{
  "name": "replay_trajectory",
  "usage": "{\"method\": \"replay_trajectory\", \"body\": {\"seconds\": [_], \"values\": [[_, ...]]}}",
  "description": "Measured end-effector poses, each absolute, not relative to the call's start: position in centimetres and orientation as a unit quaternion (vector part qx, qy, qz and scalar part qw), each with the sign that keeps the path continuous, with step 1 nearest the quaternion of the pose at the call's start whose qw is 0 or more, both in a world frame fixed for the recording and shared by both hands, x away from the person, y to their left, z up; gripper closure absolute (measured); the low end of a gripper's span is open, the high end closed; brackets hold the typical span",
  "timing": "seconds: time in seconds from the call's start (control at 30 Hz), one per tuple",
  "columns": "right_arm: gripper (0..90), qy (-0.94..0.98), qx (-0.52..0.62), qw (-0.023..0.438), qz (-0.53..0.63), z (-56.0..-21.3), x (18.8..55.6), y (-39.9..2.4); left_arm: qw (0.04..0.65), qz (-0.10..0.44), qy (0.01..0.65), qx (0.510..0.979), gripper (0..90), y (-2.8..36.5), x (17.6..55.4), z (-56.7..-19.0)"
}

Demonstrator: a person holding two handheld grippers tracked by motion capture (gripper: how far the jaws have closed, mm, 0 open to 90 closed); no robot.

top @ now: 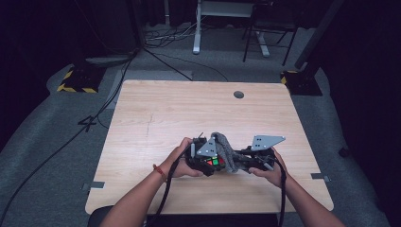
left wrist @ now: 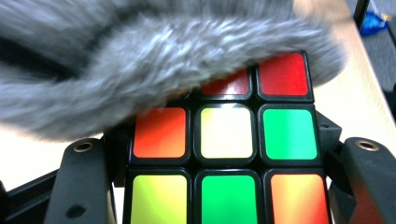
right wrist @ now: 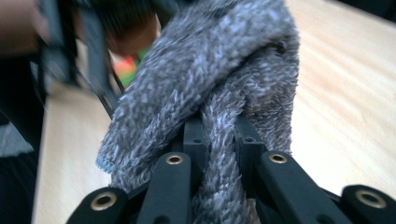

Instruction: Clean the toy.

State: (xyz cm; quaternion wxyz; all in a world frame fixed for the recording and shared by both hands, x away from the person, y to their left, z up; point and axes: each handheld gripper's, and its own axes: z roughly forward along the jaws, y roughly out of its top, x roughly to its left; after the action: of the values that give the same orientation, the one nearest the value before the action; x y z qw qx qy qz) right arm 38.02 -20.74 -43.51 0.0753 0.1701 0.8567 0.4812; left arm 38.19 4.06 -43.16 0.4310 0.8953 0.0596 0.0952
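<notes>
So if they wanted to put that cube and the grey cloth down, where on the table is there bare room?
Nearly everywhere. The wooden table lies bare from its far edge, by the round cable hole, down to the hands, and along both side edges. The crowded spot is near the front edge, where the left gripper clamps the puzzle cube and the right gripper pinches the grey cloth against it.

1. We see a pale wooden desk [top: 156,113] with a round grommet hole [top: 239,94] near its far edge.
2. Beyond the desk, cables [top: 165,38] lie on grey floor [top: 42,142].
3. A yellow-black striped base [top: 75,82] sits off the desk's far-left corner.
</notes>
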Motion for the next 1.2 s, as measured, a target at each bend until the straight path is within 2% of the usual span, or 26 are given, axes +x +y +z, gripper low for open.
{"method": "replay_trajectory", "body": {"seconds": [0.2,0.47,0.6,0.73,1.07,1.2], "values": [[79.5,0.870,0.180,0.064,0.455,-44.5,38.7,-20.8,0.447,0.101,0.063,0.887,33.7,4.6,38.2,-42.6],[79.5,0.850,0.147,0.075,0.500,-42.5,37.2,-20.7,0.428,0.104,0.057,0.896,33.7,4.1,38.2,-43.2],[79.5,0.840,0.138,0.088,0.518,-41.7,36.9,-20.6,0.428,0.098,0.058,0.897,33.7,3.8,38.2,-43.5],[79.4,0.851,0.158,0.118,0.487,-42.4,37.8,-20.3,0.435,0.089,0.053,0.894,33.7,3.6,38.0,-43.6],[79.4,0.873,0.162,0.089,0.451,-43.8,38.0,-20.7,0.469,0.092,0.062,0.876,33.6,4.9,38.3,-42.5],[79.4,0.867,0.148,0.096,0.467,-43.1,37.5,-20.6,0.453,0.100,0.060,0.884,33.7,4.9,38.3,-42.7]]}}
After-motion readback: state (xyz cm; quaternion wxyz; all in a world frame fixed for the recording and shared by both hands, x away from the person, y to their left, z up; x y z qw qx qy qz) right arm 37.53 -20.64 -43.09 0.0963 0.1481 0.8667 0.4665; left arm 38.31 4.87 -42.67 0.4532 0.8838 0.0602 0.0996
